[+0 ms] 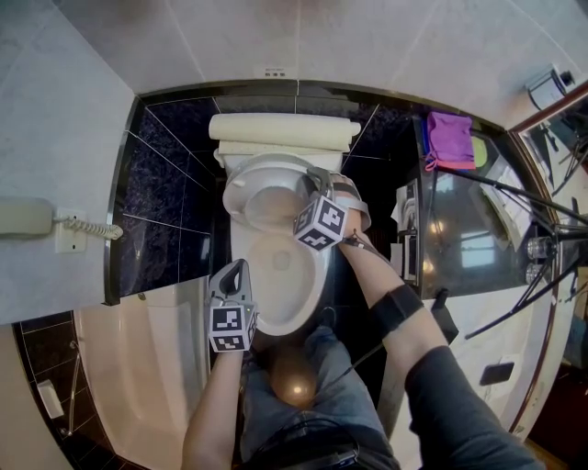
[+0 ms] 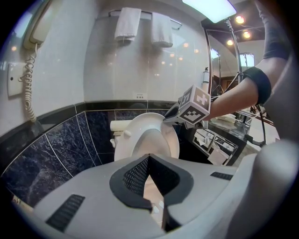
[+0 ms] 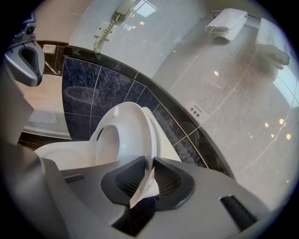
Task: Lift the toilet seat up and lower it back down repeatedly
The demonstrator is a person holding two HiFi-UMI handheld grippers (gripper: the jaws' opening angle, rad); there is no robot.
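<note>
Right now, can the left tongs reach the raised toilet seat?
Probably yes: left tongs hang over the bowl front, nothing between them and the seat; its left rim is free, right tongs grip the other side.

Left tool (image 2: pixel 148 159) jaws together, empty (toilet seat (image 2: pixel 132 134) raised beyond), right tool (image 2: pixel 168 117) at its rim.

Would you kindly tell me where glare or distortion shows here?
Head view: fisheye bends the dark tiled wall. Left gripper view: the ceiling light panel is blown out. Right gripper view: dark vignetted corners, lamp reflections on the glossy pale wall, white oval toilet seat sharp.
</note>
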